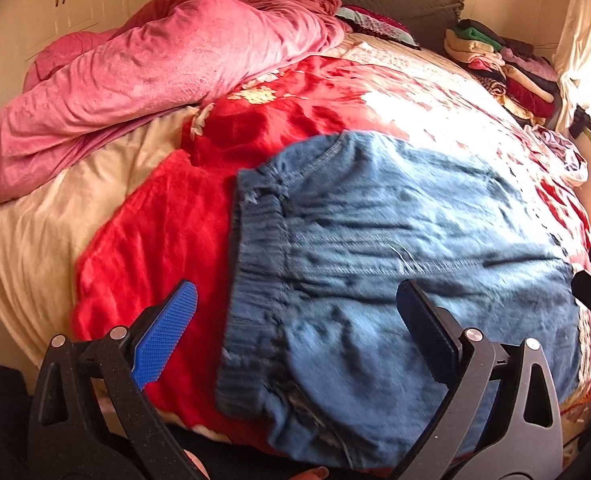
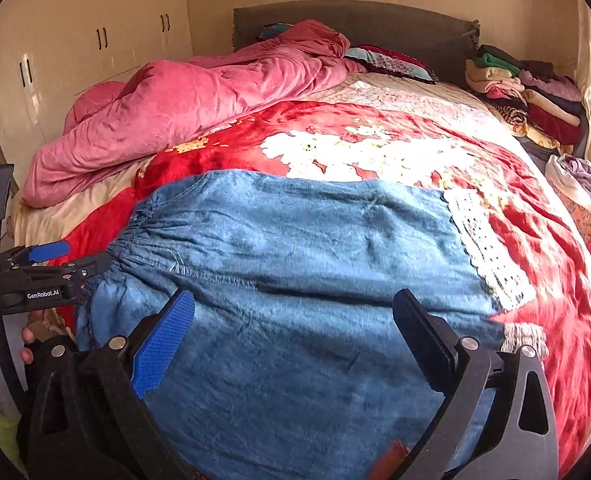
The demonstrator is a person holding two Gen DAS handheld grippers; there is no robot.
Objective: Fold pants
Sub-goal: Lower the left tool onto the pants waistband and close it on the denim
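Observation:
Blue denim pants lie flat on a red flowered blanket on the bed, elastic waistband to the left, white lace cuffs to the right. My left gripper is open and empty, hovering over the waistband end. My right gripper is open and empty, above the middle of the pants. The left gripper also shows at the left edge of the right wrist view, beside the waistband.
A crumpled pink duvet lies at the back left of the bed. A stack of folded clothes sits at the back right by the headboard. A white bag of laundry lies at the right edge. Wardrobe doors stand behind.

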